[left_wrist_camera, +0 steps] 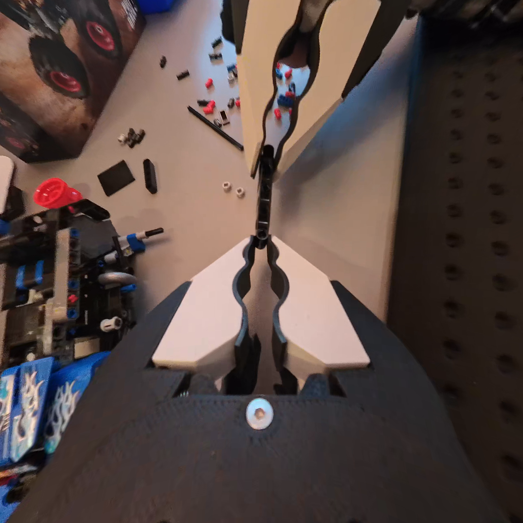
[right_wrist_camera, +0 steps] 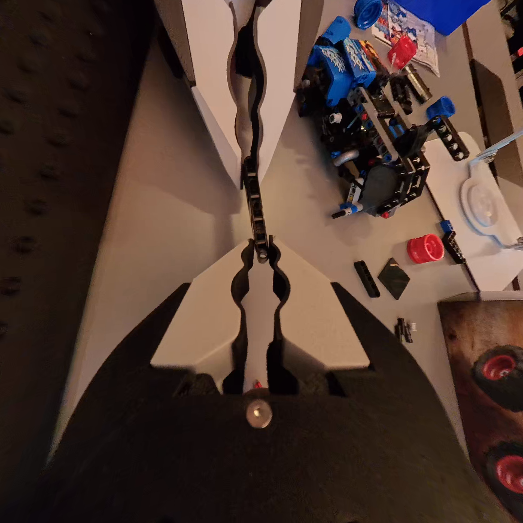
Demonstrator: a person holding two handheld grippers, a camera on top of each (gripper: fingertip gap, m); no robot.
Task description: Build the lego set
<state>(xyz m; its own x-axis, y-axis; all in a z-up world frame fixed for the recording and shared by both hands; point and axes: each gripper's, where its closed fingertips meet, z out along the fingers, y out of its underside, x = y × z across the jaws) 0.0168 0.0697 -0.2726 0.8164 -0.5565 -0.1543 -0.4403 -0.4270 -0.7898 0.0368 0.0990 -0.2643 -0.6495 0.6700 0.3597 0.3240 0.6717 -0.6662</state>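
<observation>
- Both claws are clamped on one black beam: the left claw [left_wrist_camera: 261, 244] pinches its near end in the left wrist view, jaws nearly closed with only the beam's thickness between the tips.
- Opposite it, the right claw [right_wrist_camera: 261, 250] grips the other end of the black beam [left_wrist_camera: 264, 195] the same way, so the piece spans the gap between the two claws, held in the air above the desk [left_wrist_camera: 186, 215].
- Risk, as I judge it: each grip sits on the very tip of the beam, so a small twist or pull by either claw could lever the piece out and drop it.
- If both pull apart at once the beam may snap free of one side; a handover needs one claw to loosen while the other holds firm.
- Whether the beam carries a pin or another part at its ends I cannot tell; it is small and dark.
- Left of the claws in the left wrist view stands the partly built blue and black vehicle [left_wrist_camera: 65, 271], near but apart from the beam; a swing toward it could knock loose parts.
- Farther off lie a red wheel hub [left_wrist_camera: 53, 192], a short black beam [left_wrist_camera: 150, 175] and a flat black tile [left_wrist_camera: 116, 177].
- Farthest, scattered small red, blue and black pieces [left_wrist_camera: 210, 106] and the set's box [left_wrist_camera: 59, 73]; a dropped beam could get lost among them.
</observation>
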